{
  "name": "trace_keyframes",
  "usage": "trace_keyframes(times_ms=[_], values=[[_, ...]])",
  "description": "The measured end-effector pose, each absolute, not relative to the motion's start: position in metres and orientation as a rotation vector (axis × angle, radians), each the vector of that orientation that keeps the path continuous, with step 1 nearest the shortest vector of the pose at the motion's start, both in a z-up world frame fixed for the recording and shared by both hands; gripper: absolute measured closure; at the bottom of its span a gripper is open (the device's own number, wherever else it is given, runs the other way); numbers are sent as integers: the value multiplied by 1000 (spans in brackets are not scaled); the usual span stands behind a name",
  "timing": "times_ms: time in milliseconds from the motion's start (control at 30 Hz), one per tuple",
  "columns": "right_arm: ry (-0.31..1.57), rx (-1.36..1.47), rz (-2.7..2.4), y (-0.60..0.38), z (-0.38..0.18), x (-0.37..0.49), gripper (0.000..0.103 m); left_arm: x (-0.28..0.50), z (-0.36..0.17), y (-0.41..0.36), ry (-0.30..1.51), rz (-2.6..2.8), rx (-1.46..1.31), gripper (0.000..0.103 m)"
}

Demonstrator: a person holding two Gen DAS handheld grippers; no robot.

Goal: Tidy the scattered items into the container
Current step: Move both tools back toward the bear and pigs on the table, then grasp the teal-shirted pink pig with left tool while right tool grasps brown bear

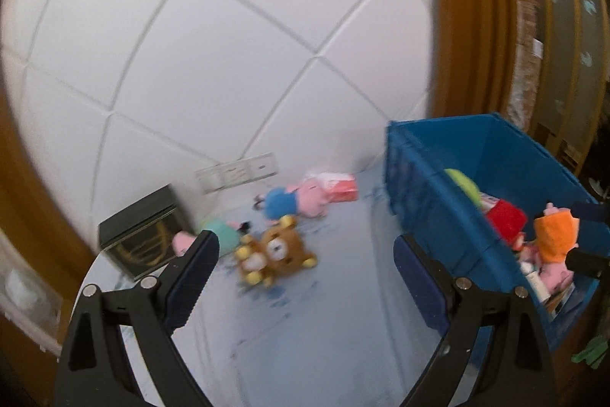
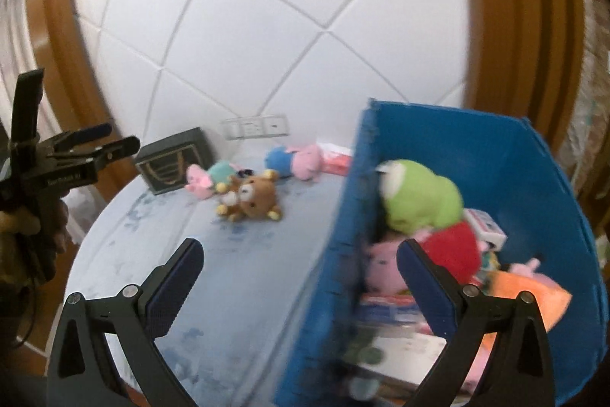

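1. We are holding the left tool [image 1: 307, 256] wide open with nothing between its pads, and it is pointing down toward the brown bear plush [image 1: 272, 250] on the pale blue surface [image 1: 324, 311].
2. We are keeping the right tool [image 2: 301, 269] wide open and empty too, straddling the near wall of the blue bin [image 2: 335, 254].
3. Still lying loose on the surface: the bear, a teal-and-pink plush [image 2: 207, 178] touching it, a blue-and-pink pig plush [image 1: 295, 201] further back, and a pink packet [image 1: 337, 187] near the wall.
4. A dark box [image 1: 143, 231] is standing at the back left; we cannot tell if it counts as a scattered item.
5. We are judging the bear as light, soft and squashy, not fragile; pinching across the torso looks best, since limbs may flop or slip.
6. The bin is already holding a green plush [image 2: 419, 197], a red plush [image 2: 451, 246], an orange-dressed plush [image 1: 553, 235] and some small boxes, with room left.
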State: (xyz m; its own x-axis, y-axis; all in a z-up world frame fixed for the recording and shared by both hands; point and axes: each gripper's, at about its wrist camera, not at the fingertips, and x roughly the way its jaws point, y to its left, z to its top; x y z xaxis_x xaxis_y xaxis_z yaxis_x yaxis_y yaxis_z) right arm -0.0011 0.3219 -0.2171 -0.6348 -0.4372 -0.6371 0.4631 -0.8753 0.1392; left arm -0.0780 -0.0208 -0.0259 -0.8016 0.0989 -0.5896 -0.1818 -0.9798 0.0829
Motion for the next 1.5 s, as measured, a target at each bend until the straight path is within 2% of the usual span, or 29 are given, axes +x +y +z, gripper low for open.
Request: trace_keyframes(times_ms=[433, 733, 1100, 1367, 1500], values=[[168, 951, -2370, 199, -225, 16, 0, -58, -54, -152, 137, 2922, -1014, 10], [182, 991, -2376, 142, -252, -12, 0, -97, -105, -209, 251, 2887, -1053, 10], [133, 1169, -2402, 86, -362, -110, 0, -213, -224, -228, 475, 2780, -1068, 10], [138, 1228, -2408, 45, -446, -191, 0, -305, -313, -212, 729, 2704, -1024, 10], [59, 1266, -2412, 38, -481, -226, 0, -356, -353, -204, 862, 2637, -1021, 10]])
